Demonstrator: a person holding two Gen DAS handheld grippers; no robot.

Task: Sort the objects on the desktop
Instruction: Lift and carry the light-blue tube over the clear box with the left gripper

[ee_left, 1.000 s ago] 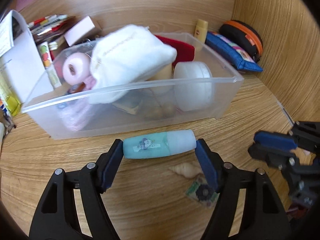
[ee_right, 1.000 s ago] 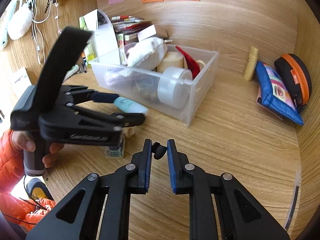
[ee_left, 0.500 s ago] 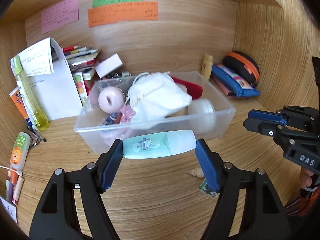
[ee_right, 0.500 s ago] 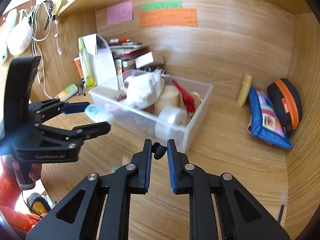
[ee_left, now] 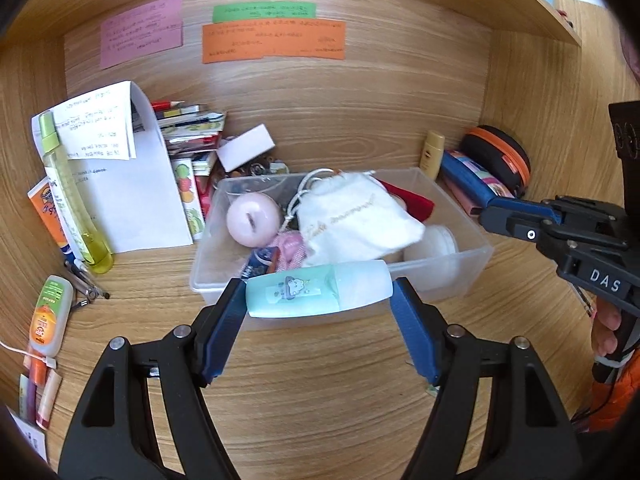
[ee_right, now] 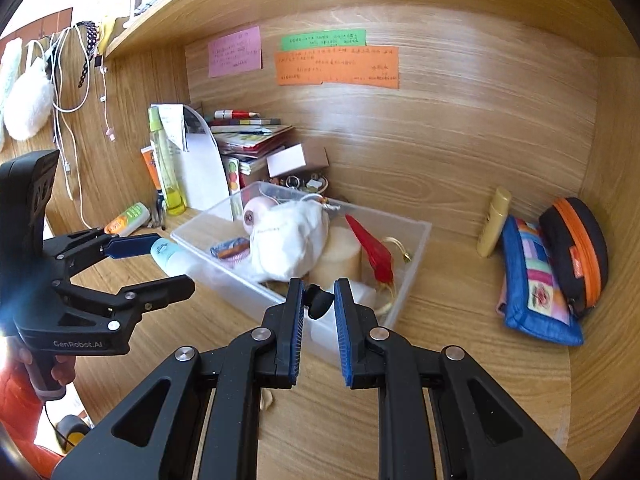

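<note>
Since a second ago both claws have lifted away from the tabletop point(ee_left: 320, 392), so the back wall with its pink, green and orange notes point(ee_left: 273, 42) has come into view and the clear plastic bin point(ee_left: 460, 268) now sits lower and smaller ahead of them. The left claw point(ee_left: 320, 298) is clamped on the ends of a mint-green bottle with a frosted cap point(ee_left: 316, 290), which lies crosswise between the blue pads, in the air in front of the bin's near wall; in the right wrist view the same bottle point(ee_right: 172, 256) shows just beside the bin's left corner. The right claw point(ee_right: 318, 312) is closed narrow on a small black piece point(ee_right: 320, 304), pinched at the pad tips, over the near edge of the bin point(ee_right: 416, 248). Inside the bin lie a white drawstring pouch point(ee_left: 360, 220), a pink round item point(ee_left: 251, 220), a red feather-like piece point(ee_right: 372, 256) and a beige cylinder point(ee_right: 340, 260). Behind the bin to the left stand a folded white paper point(ee_left: 132, 200) and a tall yellow-green bottle point(ee_left: 72, 196); an orange-labelled bottle point(ee_left: 48, 312) lies flat near the left edge. To the right, against the side wall, rest a blue patchwork pouch point(ee_right: 536, 284), a black case with an orange zip point(ee_right: 576, 248) and a small tan bottle point(ee_right: 494, 220). A hand point(ee_right: 48, 368) in an orange sleeve grips the left claw's handle.
</note>
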